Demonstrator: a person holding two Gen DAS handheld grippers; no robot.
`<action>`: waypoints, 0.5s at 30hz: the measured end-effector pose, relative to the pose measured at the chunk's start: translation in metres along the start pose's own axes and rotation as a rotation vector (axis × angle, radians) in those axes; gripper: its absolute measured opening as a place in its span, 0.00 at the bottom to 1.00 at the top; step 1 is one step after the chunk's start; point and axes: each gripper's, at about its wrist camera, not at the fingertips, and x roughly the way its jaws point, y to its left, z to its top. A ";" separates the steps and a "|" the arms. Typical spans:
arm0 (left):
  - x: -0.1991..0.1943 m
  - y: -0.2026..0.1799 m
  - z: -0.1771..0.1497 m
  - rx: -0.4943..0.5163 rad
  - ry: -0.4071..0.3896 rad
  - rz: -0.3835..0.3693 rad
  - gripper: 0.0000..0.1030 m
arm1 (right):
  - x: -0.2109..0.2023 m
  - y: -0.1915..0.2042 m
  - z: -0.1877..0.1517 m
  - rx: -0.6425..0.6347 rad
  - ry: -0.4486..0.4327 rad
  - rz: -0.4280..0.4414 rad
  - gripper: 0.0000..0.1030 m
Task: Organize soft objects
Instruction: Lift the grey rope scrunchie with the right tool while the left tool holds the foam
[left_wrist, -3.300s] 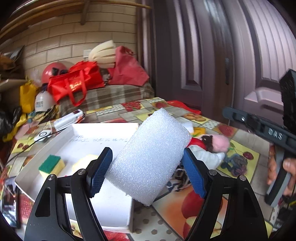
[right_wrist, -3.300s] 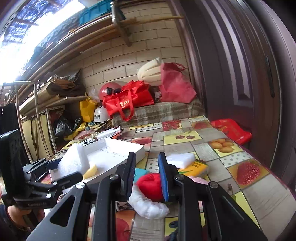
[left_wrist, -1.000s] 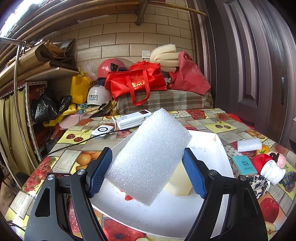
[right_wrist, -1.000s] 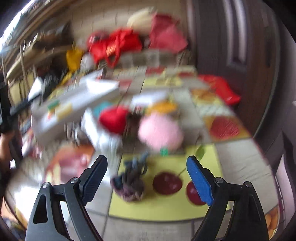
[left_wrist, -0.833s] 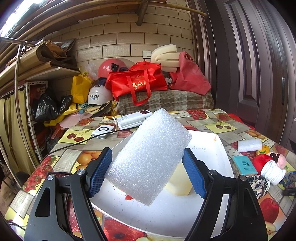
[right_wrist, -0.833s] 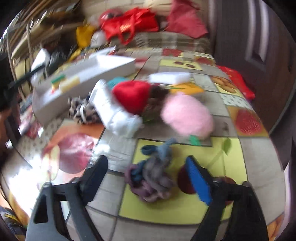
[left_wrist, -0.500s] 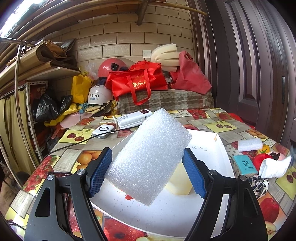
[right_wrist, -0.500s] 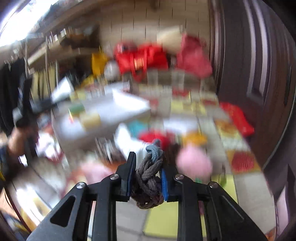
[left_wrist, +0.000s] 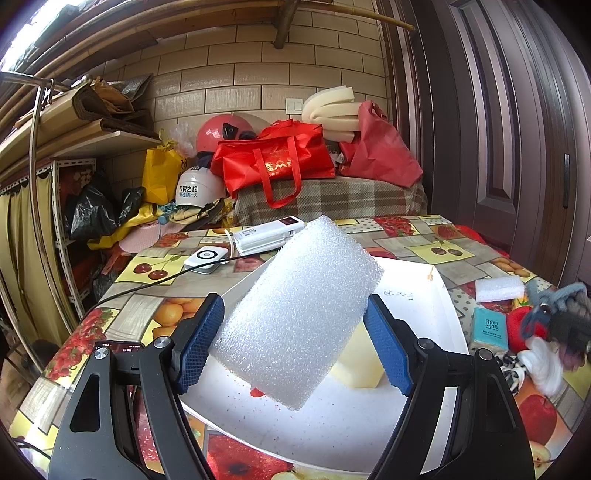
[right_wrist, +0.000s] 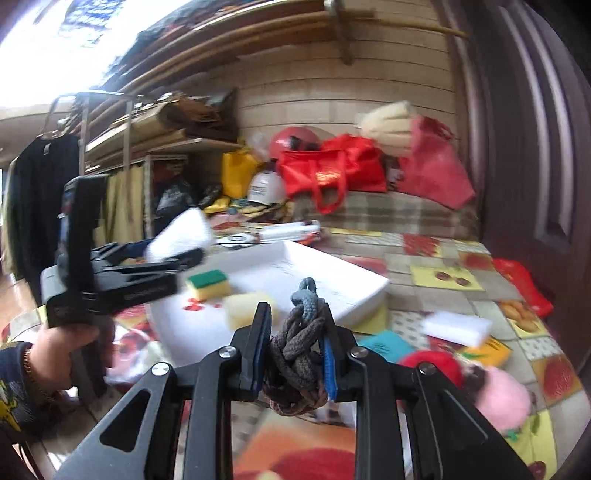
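My left gripper (left_wrist: 295, 339) is shut on a big white foam block (left_wrist: 299, 314) and holds it tilted above the white tray (left_wrist: 421, 295). A yellow sponge (left_wrist: 358, 365) lies in the tray behind the block. My right gripper (right_wrist: 295, 350) is shut on a knotted grey and blue rope toy (right_wrist: 299, 343), lifted above the table near the tray's (right_wrist: 354, 291) front corner. The rope toy also shows blurred at the right edge of the left wrist view (left_wrist: 561, 314). In the tray lie a green-topped sponge (right_wrist: 207, 284) and a pale yellow sponge (right_wrist: 247, 306).
On the fruit-patterned table right of the tray lie a small white foam piece (right_wrist: 458, 326), a teal packet (left_wrist: 489, 328), a red and white plush (right_wrist: 432, 365) and a pink pom-pom (right_wrist: 502, 395). A power bank (left_wrist: 266, 232) and a cabled device (left_wrist: 207, 256) lie behind the tray.
My right gripper has closed on the rope toy, lifted it off the table and swung it toward the tray. My left gripper holds the foam block still over the tray.
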 end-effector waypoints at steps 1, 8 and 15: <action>0.000 0.000 0.000 0.001 0.000 0.000 0.76 | 0.003 0.006 0.001 -0.012 0.001 0.018 0.23; 0.000 0.000 0.000 0.001 0.001 0.000 0.77 | 0.022 0.021 0.005 -0.025 -0.004 0.034 0.23; 0.008 -0.001 -0.002 0.004 0.033 -0.006 0.77 | 0.055 0.021 0.007 -0.022 0.033 -0.003 0.23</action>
